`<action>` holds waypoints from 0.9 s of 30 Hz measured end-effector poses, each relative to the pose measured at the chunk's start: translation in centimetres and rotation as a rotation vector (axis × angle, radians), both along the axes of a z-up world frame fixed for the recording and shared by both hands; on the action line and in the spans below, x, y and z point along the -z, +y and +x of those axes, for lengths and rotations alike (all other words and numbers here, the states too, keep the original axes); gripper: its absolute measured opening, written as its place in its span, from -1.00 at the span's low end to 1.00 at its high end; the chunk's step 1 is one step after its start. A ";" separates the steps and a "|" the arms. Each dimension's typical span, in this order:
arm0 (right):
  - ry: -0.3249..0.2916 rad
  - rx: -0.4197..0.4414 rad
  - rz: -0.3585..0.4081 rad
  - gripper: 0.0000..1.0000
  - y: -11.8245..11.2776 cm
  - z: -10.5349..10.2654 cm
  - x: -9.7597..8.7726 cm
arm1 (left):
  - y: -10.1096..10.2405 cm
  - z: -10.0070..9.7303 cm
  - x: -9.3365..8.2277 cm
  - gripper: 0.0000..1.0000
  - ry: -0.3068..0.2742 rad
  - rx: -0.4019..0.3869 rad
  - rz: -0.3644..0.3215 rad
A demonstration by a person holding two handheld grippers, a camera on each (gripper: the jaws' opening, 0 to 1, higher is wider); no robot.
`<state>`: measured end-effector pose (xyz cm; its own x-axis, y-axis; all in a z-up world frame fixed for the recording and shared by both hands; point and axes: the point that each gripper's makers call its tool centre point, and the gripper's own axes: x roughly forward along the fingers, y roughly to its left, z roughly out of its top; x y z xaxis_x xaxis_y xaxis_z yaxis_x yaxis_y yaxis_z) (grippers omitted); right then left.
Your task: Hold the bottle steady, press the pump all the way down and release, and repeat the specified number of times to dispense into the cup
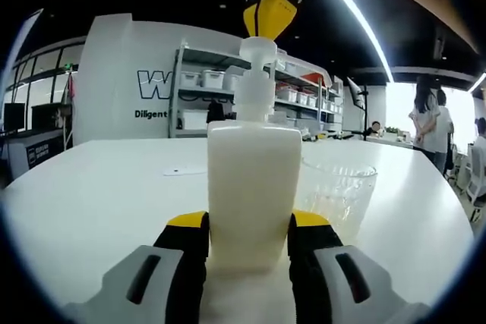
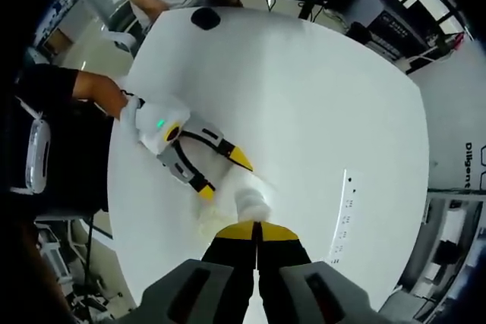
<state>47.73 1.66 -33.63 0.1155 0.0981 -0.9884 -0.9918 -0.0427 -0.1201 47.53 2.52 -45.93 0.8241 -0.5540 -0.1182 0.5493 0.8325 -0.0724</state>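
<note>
Surface: white round counter [image 1: 99, 195], frame centre.
Bottle: cream rectangular plastic pump bottle [image 1: 254, 187], light, slippery; left gripper [image 1: 247, 237] clamps its base.
Pump: white pump head [image 1: 258, 49]; right gripper [image 2: 258, 231], jaws closed, empty, presses from above.
Cup: clear plastic cup [image 1: 338, 191], fragile, beside bottle.

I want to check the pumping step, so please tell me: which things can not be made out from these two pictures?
- Liquid level in the cup: left gripper view, clear glass, partly behind the bottle.
- Pump travel: its top is covered by the right gripper, so how far down it is cannot be told.
- Bottle in the right gripper view: mostly hidden under the right gripper and the left gripper.
- Bottle base: hidden between the left gripper jaws.
</note>
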 end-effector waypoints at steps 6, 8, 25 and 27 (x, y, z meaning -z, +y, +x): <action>0.002 0.010 -0.003 -1.00 0.0 0.0 0.1 | 0.1 -0.2 0.0 -0.21 0.001 0.002 -0.003; 0.000 0.008 -0.009 -1.00 -0.1 0.0 0.1 | 0.1 -0.3 0.0 -0.21 0.000 0.003 -0.001; 0.008 0.011 0.039 -1.00 -0.2 0.0 0.2 | -0.1 -0.2 0.0 -0.21 0.004 0.002 -0.005; 0.005 0.011 0.044 -1.00 -0.2 0.0 0.2 | -0.1 -0.2 0.1 -0.21 0.004 0.002 -0.006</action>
